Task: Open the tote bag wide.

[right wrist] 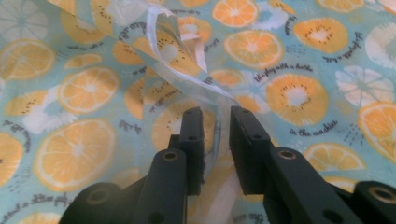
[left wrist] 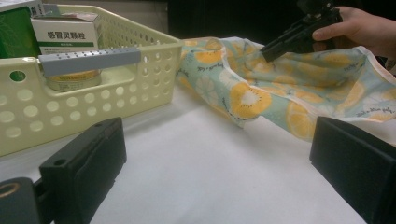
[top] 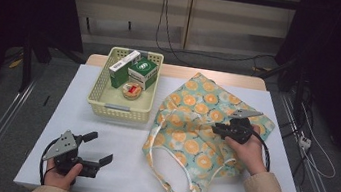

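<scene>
My right gripper [right wrist: 217, 116] has its jaws slightly parted around the fruit-print bag [top: 194, 124] rim, not clamped. My left gripper [top: 98, 149] idles wide apart. Next: re-grip the rim, lift.

A teal cloth tote bag printed with orange slices [top: 199, 130] lies crumpled on the white table's [top: 121, 144] right half. Its white handles trail toward the near edge. One translucent fold of its rim stands up.

Basket [top: 99, 97] with boxes [top: 140, 72] sits far left on the table [top: 114, 159]; bag [top: 189, 129] lies right of it
</scene>
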Demonstrator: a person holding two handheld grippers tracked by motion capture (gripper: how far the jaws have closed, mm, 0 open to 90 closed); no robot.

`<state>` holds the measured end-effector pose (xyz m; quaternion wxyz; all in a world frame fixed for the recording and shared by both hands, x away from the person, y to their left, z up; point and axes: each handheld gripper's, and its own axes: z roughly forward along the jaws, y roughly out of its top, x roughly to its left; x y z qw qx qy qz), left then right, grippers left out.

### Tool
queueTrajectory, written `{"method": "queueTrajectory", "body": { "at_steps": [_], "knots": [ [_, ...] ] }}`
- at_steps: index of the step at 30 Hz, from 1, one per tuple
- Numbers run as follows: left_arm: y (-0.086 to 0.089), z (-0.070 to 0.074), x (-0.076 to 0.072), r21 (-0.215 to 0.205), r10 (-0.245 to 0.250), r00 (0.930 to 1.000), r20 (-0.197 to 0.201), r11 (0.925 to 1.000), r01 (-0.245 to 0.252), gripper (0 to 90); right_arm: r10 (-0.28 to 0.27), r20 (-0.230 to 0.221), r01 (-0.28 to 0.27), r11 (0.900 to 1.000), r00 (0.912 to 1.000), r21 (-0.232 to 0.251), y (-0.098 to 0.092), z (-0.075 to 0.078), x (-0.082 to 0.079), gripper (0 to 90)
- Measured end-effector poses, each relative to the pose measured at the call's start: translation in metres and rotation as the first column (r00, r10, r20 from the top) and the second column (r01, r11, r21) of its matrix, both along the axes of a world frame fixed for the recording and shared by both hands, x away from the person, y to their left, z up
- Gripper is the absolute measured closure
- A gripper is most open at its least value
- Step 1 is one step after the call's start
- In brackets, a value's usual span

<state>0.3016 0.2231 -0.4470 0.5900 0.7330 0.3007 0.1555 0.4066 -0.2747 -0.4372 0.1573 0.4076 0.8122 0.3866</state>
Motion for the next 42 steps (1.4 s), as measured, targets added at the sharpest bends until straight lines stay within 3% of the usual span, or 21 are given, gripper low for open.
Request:
{"method": "queueTrajectory", "body": {
  "at_steps": [7,23,31,36,38,40,42],
  "knots": [
    [0.0,0.0,0.0,0.001,-0.001,1.0,0.0,1.0,0.001,3.6,0.022,0.03,-0.022,1.0,0.9993,-0.009,0.011,0.011,-0.004,66.6],
    [0.0,0.0,0.0,-0.001,-0.001,1.0,0.001,1.0,0.001,3.6,0.125,0.043,-0.124,0.992,0.9913,-0.018,0.038,0.018,-0.014,68.3],
    [0.0,0.0,0.0,-0.002,-0.002,1.0,0.002,1.0,0.002,3.6,0.146,0.041,-0.146,0.989,0.9885,0.018,0.05,0.023,-0.018,68.1],
    [0.001,0.001,0.0,0.007,-0.004,1.0,0.007,1.0,0.004,3.6,0.2,0.023,-0.201,0.979,0.9794,0.016,0.063,0.025,-0.024,73.6],
    [0.001,0.001,-0.001,-0.004,0.001,1.0,0.004,1.0,-0.001,3.6,0.221,0.012,-0.222,0.975,0.9751,0.03,0.067,0.024,-0.027,80.3],
    [0.001,0.001,-0.001,-0.004,0.001,1.0,0.003,1.0,-0.001,3.6,0.252,0.002,-0.252,0.967,0.9677,0.042,0.071,0.024,-0.029,88.3],
    [0.001,0.0,-0.001,-0.002,-0.001,1.0,0.002,1.0,0.001,3.6,0.289,-0.021,-0.288,0.956,0.957,0.045,0.076,0.023,-0.031,90.0]
  ]
}}
